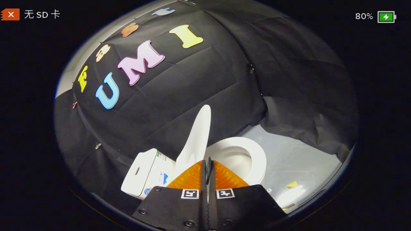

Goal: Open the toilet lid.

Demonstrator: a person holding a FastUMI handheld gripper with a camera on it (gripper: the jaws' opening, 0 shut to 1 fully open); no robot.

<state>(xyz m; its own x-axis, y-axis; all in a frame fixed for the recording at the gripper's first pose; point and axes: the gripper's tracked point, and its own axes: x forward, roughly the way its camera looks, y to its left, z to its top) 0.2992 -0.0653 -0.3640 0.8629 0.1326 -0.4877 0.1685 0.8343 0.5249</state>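
Note:
A white toilet point(257, 162) stands just beyond my fingers, seen from above and tilted in the view. Its lid point(197, 138) is raised, standing nearly upright between the tank point(144, 173) and the open bowl. The seat ring lies down around the bowl. My gripper point(208, 165) is shut, its two fingers pressed together with nothing between them. The fingertips sit in front of the lid's lower edge and the near rim of the bowl, covering part of both. Whether they touch the lid I cannot tell.
Black cloth walls close in behind and to the side of the toilet. A pale, shiny floor sheet point(301, 163) spreads past the bowl, with a small yellow scrap point(292, 184) lying on it.

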